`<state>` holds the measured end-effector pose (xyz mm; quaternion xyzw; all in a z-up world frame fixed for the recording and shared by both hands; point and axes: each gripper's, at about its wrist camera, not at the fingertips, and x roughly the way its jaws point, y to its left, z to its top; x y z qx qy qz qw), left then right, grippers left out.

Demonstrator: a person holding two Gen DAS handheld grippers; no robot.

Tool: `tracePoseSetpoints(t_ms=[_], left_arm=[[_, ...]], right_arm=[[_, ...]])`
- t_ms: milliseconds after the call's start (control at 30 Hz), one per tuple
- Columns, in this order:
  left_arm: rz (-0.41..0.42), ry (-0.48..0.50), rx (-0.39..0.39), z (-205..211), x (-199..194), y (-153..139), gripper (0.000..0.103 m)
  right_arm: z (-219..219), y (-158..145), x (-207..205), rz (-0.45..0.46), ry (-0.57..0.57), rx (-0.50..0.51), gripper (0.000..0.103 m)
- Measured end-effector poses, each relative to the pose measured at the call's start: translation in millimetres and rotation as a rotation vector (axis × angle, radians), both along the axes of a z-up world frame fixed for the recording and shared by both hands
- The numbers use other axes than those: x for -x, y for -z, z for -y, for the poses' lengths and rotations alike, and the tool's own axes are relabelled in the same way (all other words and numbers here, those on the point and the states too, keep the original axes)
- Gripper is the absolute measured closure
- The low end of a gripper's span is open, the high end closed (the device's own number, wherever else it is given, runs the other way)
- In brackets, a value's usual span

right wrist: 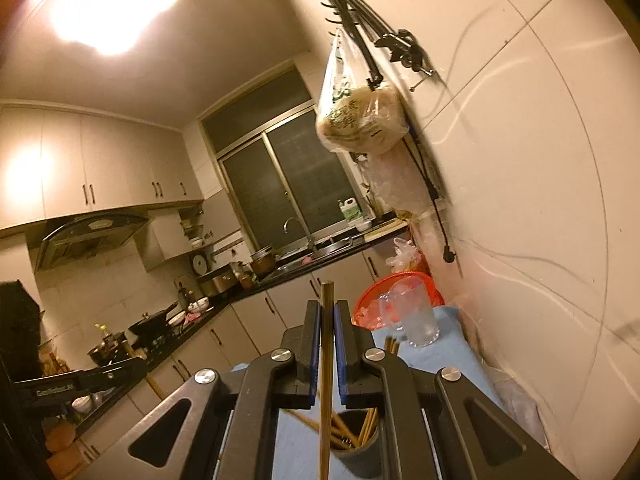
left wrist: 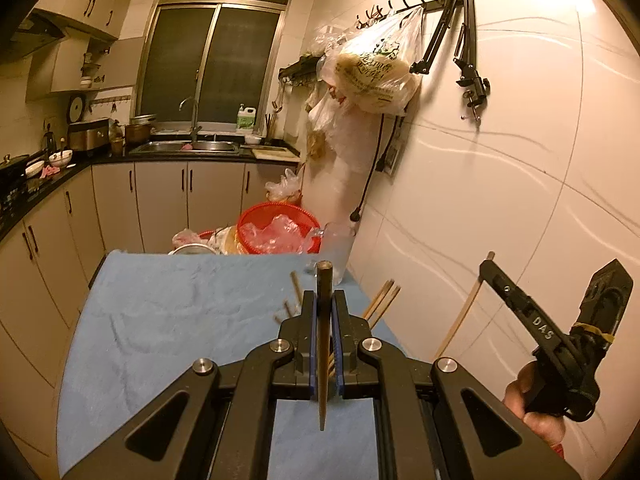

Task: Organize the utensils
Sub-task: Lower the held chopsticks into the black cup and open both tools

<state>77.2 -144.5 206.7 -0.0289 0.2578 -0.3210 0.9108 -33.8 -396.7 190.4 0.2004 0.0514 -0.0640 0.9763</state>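
My left gripper [left wrist: 324, 300] is shut on a dark wooden chopstick [left wrist: 323, 344], held above the blue cloth [left wrist: 180, 320] on the table. Several loose chopsticks [left wrist: 382, 304] lie on the cloth just beyond it. My right gripper [right wrist: 327, 308] is shut on a light wooden chopstick [right wrist: 325, 380], tilted upward over a dark round holder [right wrist: 358, 452] that has several chopsticks [right wrist: 366, 428] in it. The right gripper also shows in the left wrist view [left wrist: 492, 266] at the right, with its chopstick [left wrist: 460, 316] hanging down.
A clear glass pitcher [right wrist: 414, 312] stands at the table's far end beside a red basket [left wrist: 278, 228] of plastic bags. The white tiled wall [left wrist: 500, 200] runs close along the right. Kitchen counters and a sink [left wrist: 200, 146] lie beyond.
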Motion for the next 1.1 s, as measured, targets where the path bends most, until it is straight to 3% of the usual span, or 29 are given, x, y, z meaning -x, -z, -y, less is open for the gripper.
tracePoseSetpoints(t_ms=[233, 433, 667, 1100], left_arm=[[0.056, -0.024, 0.029, 28.4, -23.5, -10.5, 0.096], [0.048, -0.032, 0.038, 54.5, -55.0, 9.8, 0.096], [-0.037, -0.026, 0.018, 66.4, -84.6, 49.1, 0.096], [-0.091, 0.001, -0.065, 72.6, -84.8, 86.4, 0.095]], right_arm=[[12.8, -11.7, -34.1, 0.035, 0.052, 0.02, 0.096], [12.3, -6.8, -67.4, 0.043, 0.113, 0.065, 0.096], [17.7, 25.5, -103.1, -0.043, 0.106, 0.067, 0.096], [7.8, 72.0, -106.0, -0.181, 0.065, 0.078, 0.096]])
